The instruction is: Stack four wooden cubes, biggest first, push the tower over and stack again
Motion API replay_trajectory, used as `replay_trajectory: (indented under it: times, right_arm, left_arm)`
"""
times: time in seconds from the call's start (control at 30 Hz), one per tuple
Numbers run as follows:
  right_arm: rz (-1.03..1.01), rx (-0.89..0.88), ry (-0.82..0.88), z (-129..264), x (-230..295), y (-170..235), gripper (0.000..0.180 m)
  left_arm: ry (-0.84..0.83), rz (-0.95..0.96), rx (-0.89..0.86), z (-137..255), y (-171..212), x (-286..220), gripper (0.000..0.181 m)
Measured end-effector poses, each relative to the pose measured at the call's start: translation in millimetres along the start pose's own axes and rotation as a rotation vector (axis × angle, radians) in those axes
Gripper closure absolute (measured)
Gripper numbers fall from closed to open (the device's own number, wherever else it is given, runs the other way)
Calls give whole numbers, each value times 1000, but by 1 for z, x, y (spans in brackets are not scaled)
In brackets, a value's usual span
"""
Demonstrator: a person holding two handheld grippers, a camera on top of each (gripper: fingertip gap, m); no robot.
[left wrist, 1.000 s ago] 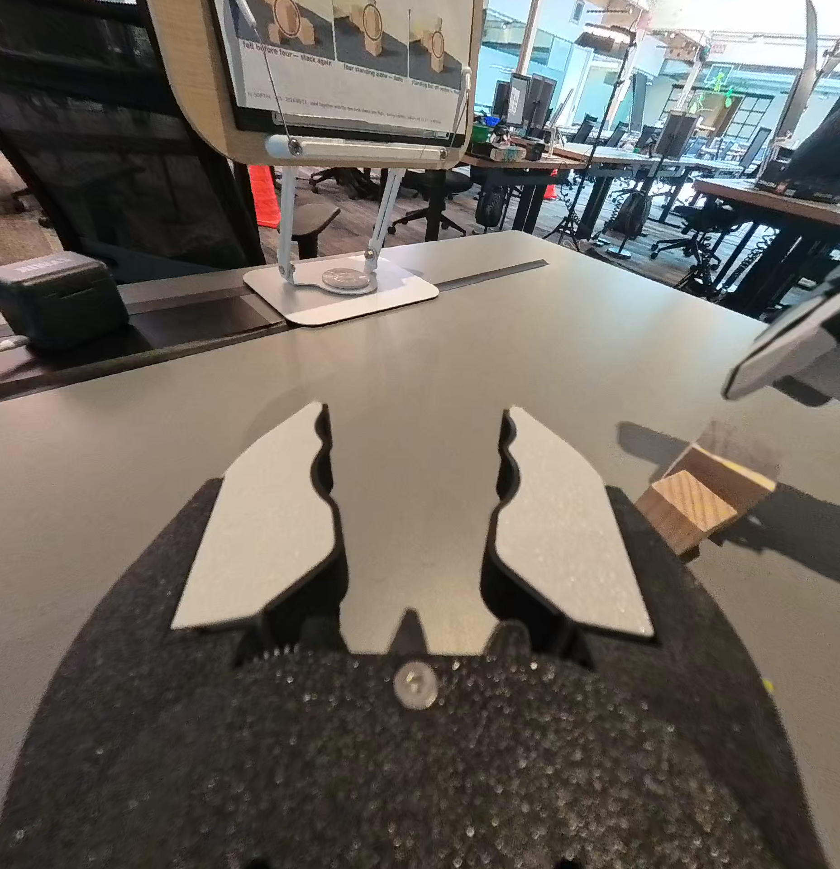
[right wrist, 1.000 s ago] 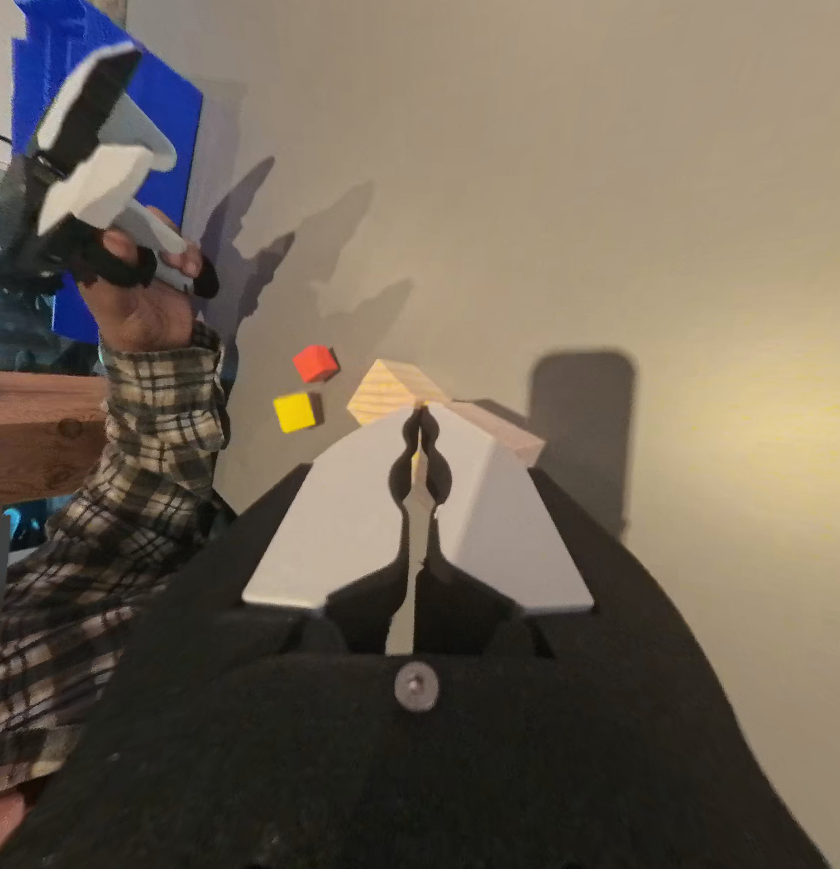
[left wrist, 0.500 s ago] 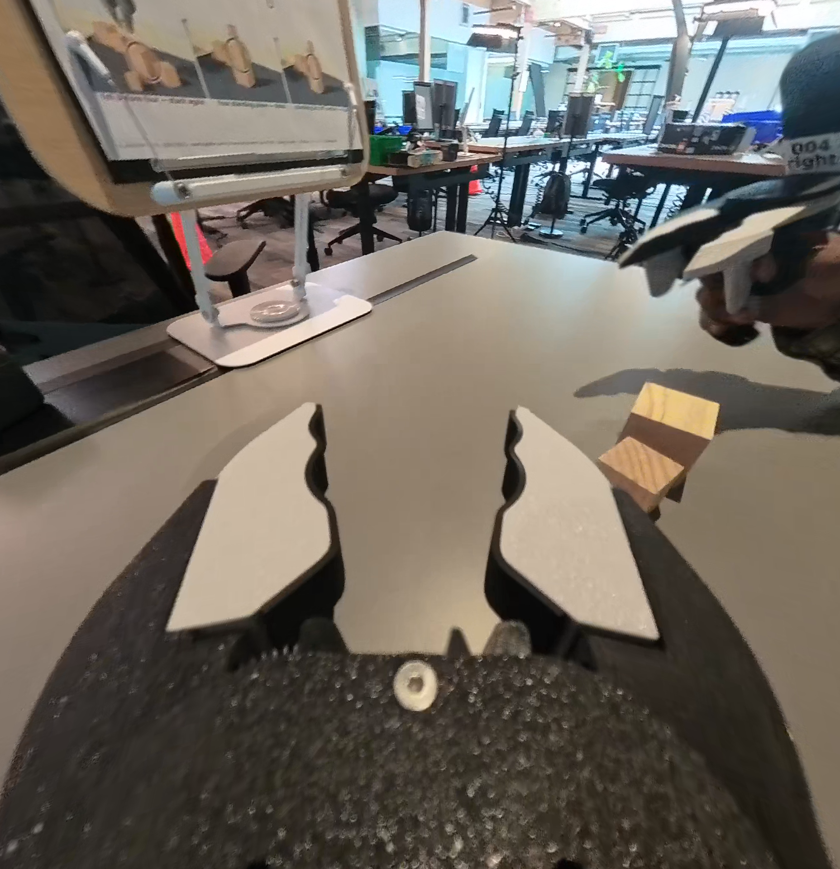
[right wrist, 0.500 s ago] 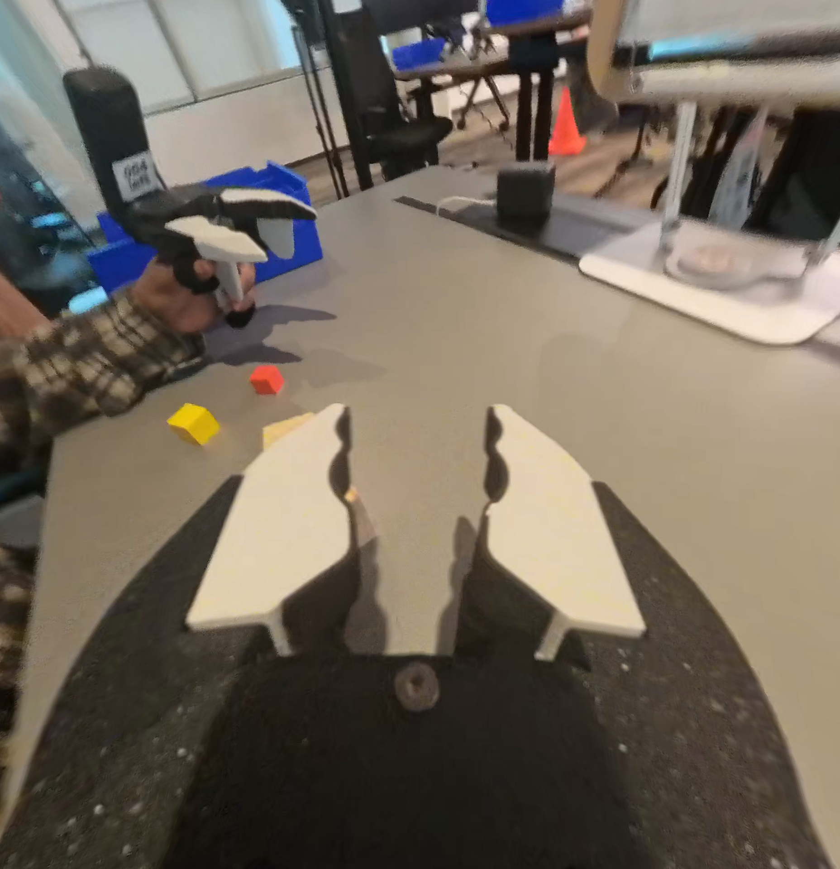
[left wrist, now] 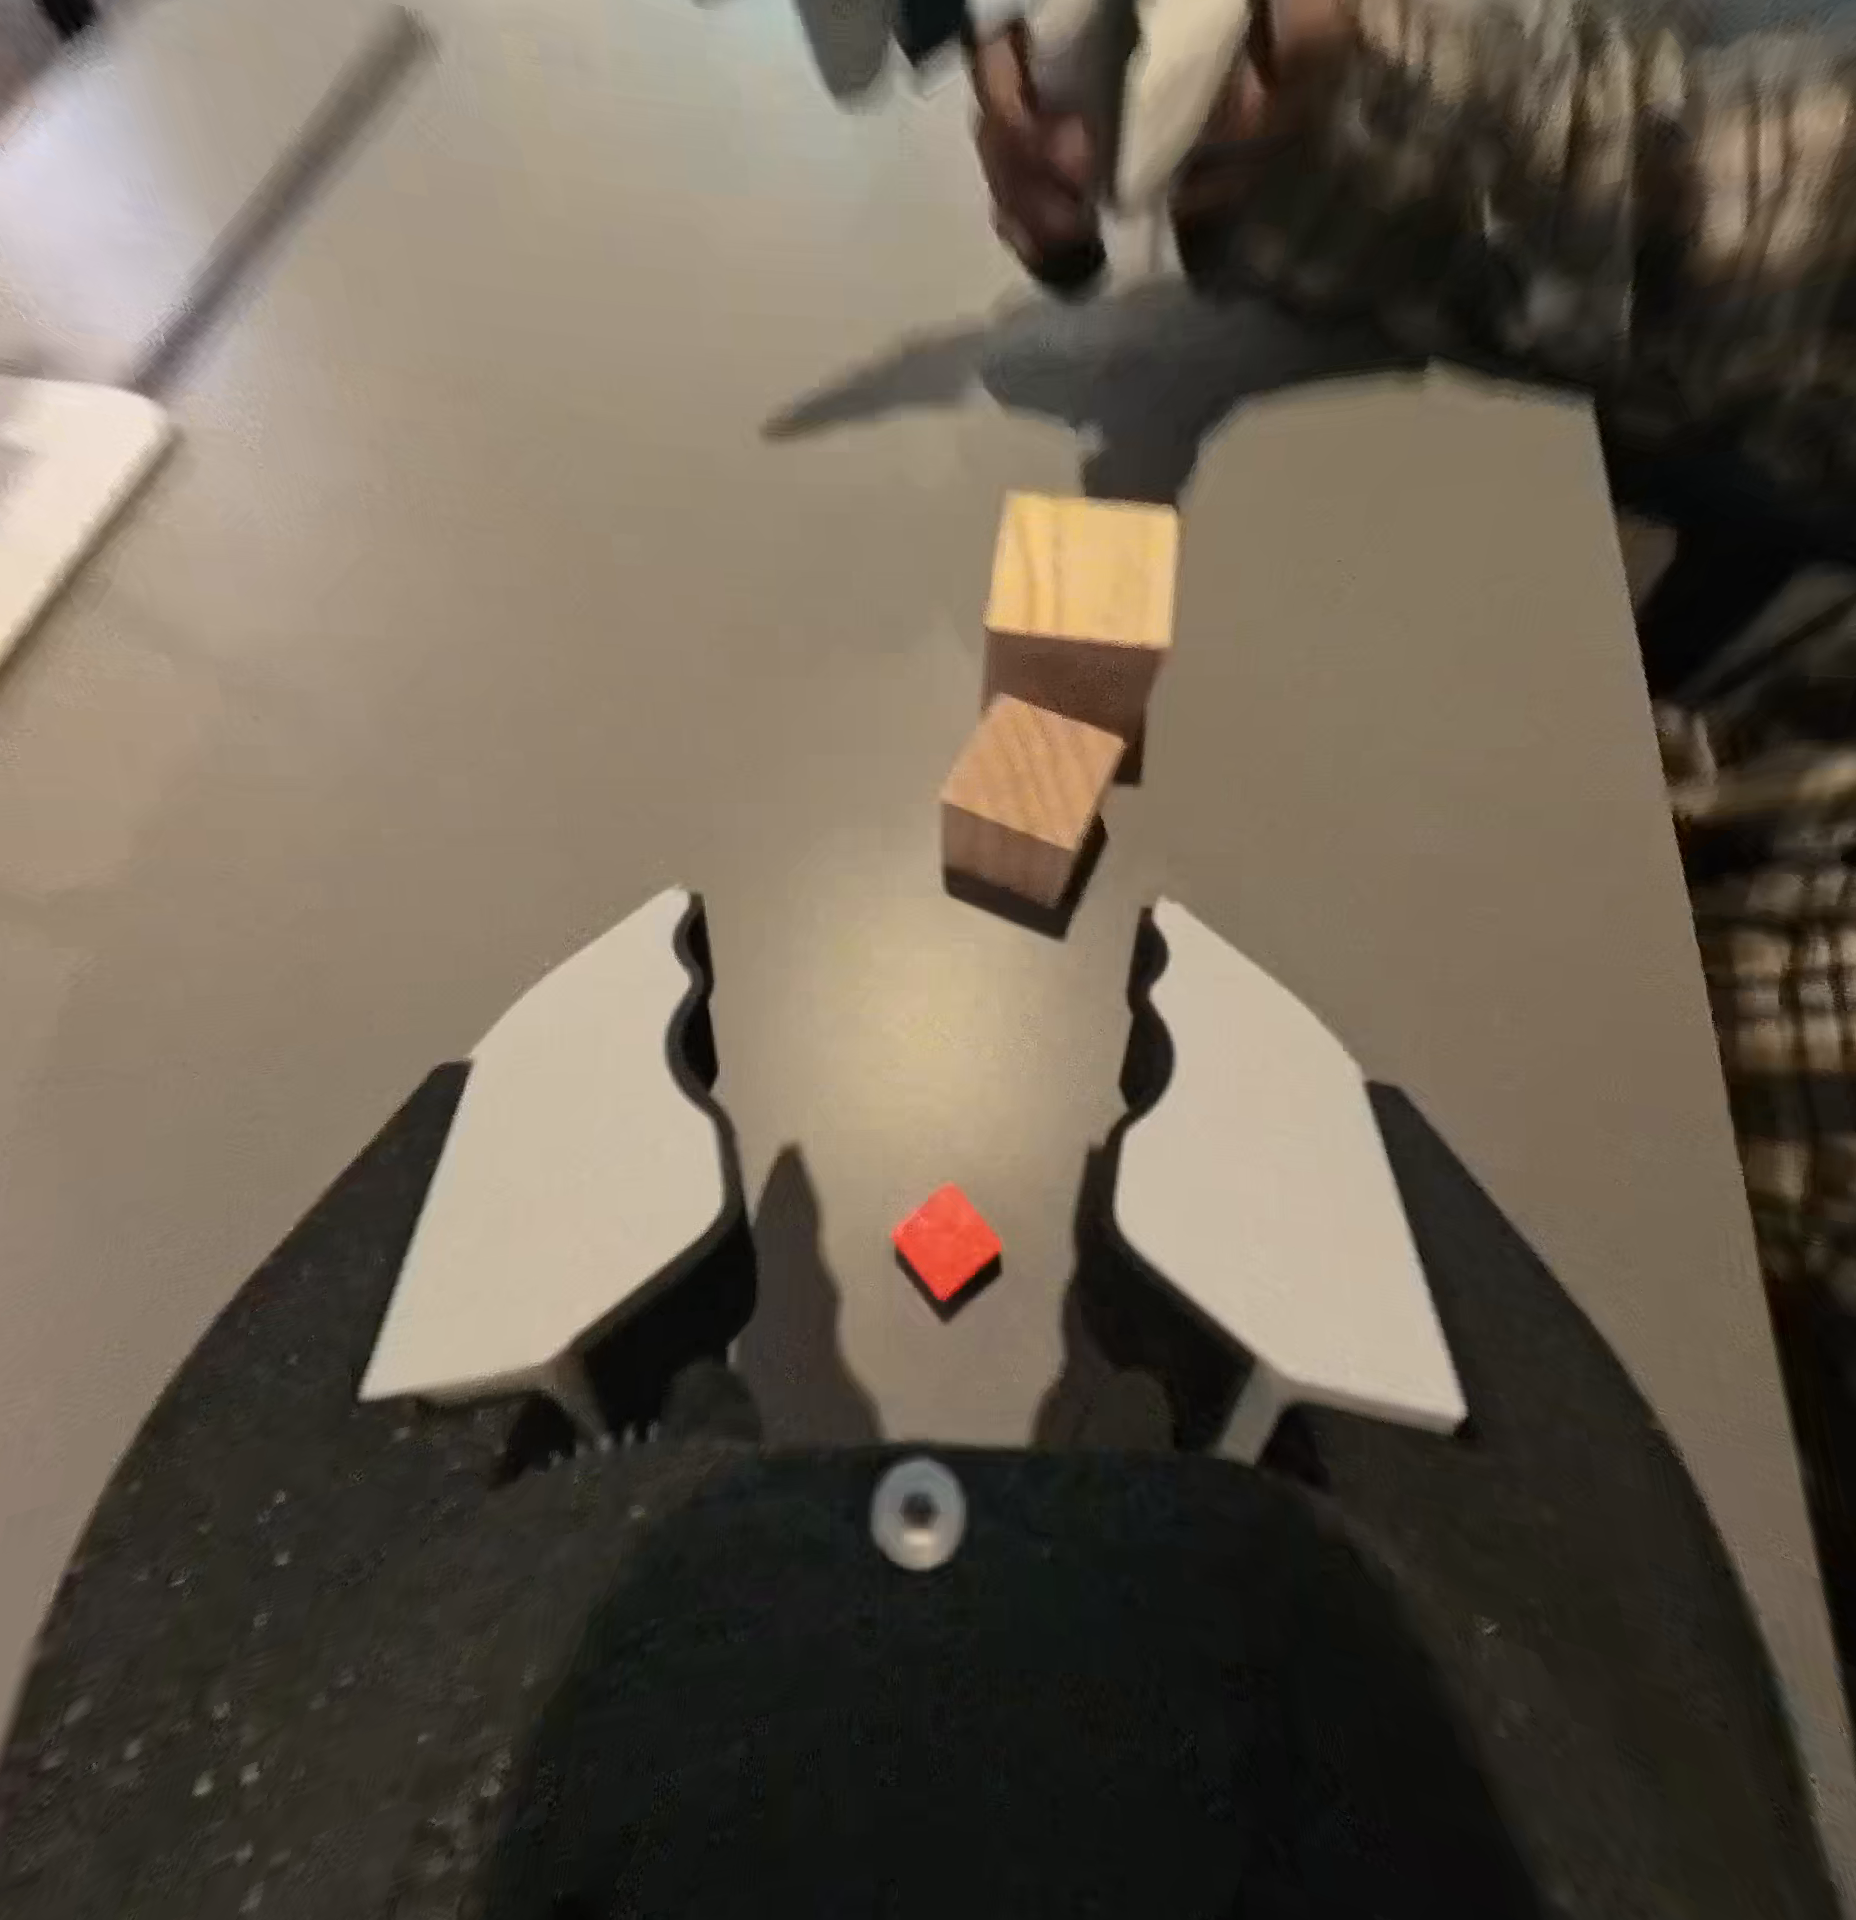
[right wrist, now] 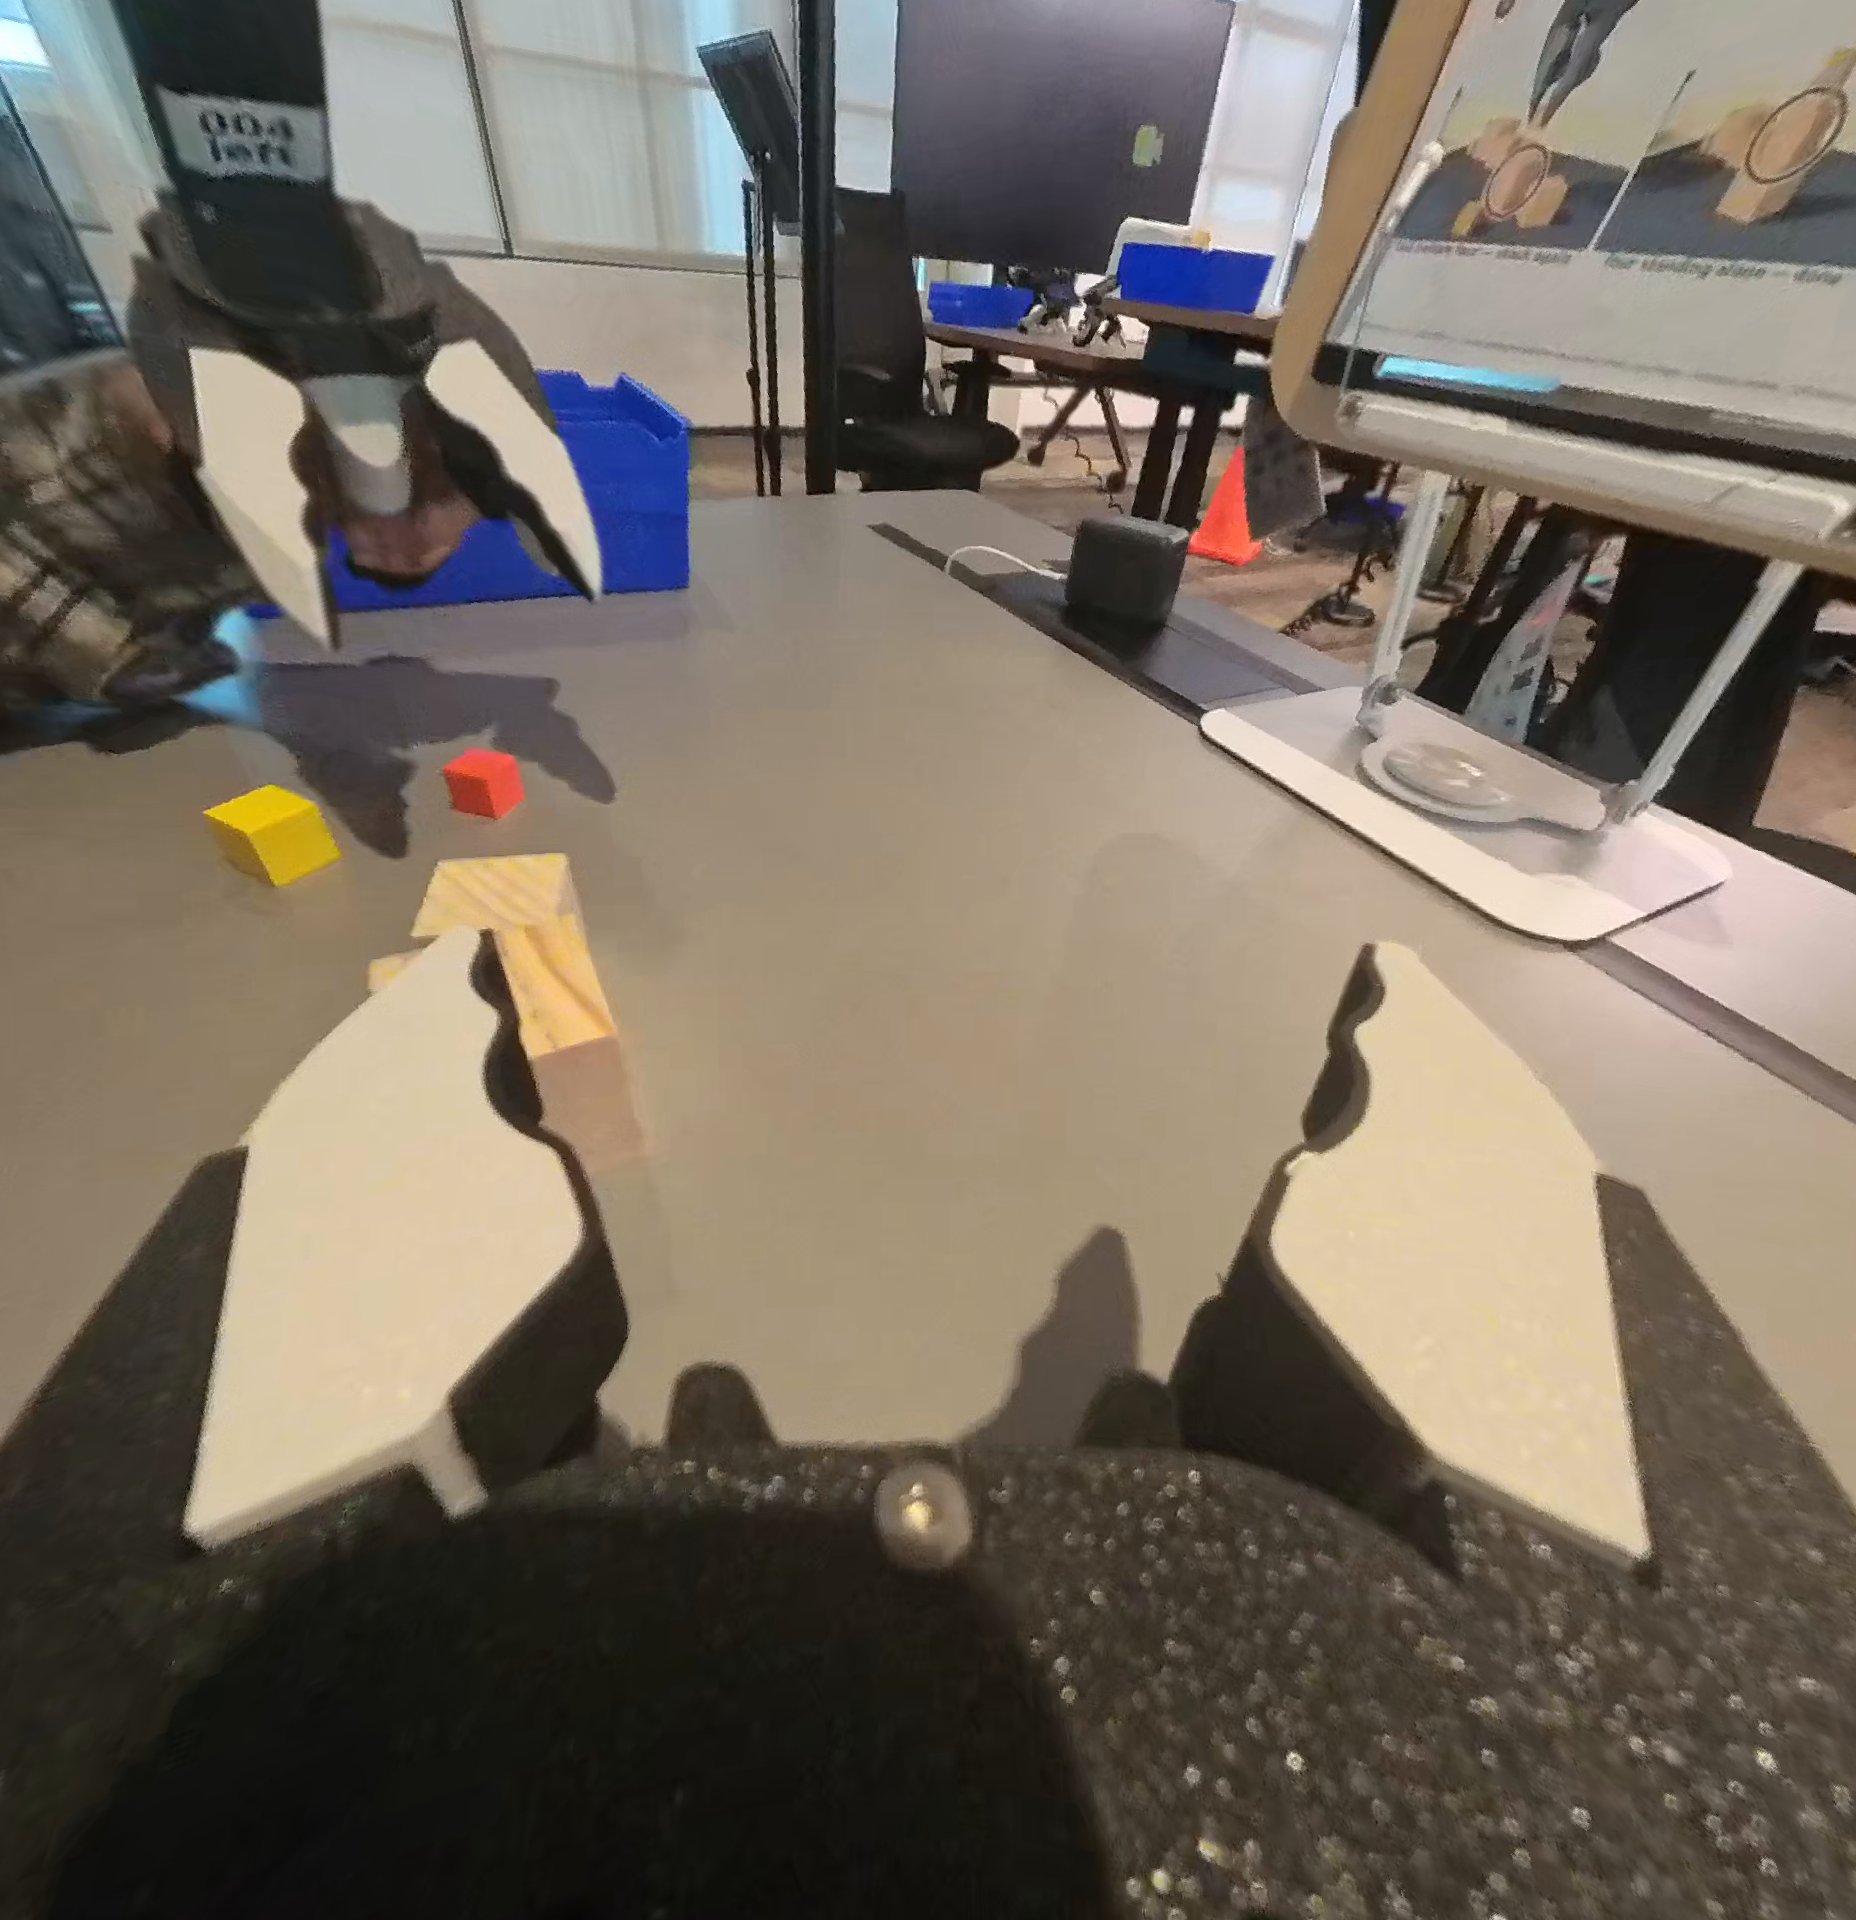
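Four cubes lie loose on the grey table (right wrist: 903, 790). The big wooden cube (left wrist: 1080, 577) and a smaller wooden cube (left wrist: 1028, 800) touch each other. My left gripper (left wrist: 919, 914) is open and points down, with the small red cube (left wrist: 945, 1242) on the table between its fingers, untouched. In the right wrist view the left gripper (right wrist: 451, 603) hovers above the red cube (right wrist: 483, 781), with the yellow cube (right wrist: 272, 831) beside it. My right gripper (right wrist: 919, 951) is wide open and empty; the big wooden cube (right wrist: 550, 966) is just past its left fingertip.
A white tablet stand base (right wrist: 1475, 821) with a picture board (right wrist: 1630, 208) stands at the right. A black box (right wrist: 1126, 569) sits on a dark strip at the back. A blue bin (right wrist: 612, 488) is behind the left gripper. The table edge (left wrist: 1672, 831) runs along the right.
My left gripper swung from facing the room to pointing down over the red cube. My right gripper, shut against the wooden cubes a second ago, opened and is now wider.
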State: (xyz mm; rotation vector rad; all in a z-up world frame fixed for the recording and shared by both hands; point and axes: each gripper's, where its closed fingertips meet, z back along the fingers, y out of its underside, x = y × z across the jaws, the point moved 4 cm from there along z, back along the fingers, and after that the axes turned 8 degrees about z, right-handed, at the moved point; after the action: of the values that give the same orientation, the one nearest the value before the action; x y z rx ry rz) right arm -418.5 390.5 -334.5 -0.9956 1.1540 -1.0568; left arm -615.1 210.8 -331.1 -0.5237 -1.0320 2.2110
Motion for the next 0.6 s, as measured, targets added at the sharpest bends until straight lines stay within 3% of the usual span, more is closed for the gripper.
replay_trajectory:
  times: [0.1,0.23,0.6]
  right_arm:
    - [-16,-3,-30,-1,5,5,40]
    - [13,42,-47,1,11,13,43]
    - [-26,-44,-58,14,11,2,49]
  left_arm:
    - [47,-126,230,-18,-10,-13,106]
    - [116,-215,405,-49,-22,-21,111]
    - [133,-253,632,-93,-10,-23,117]
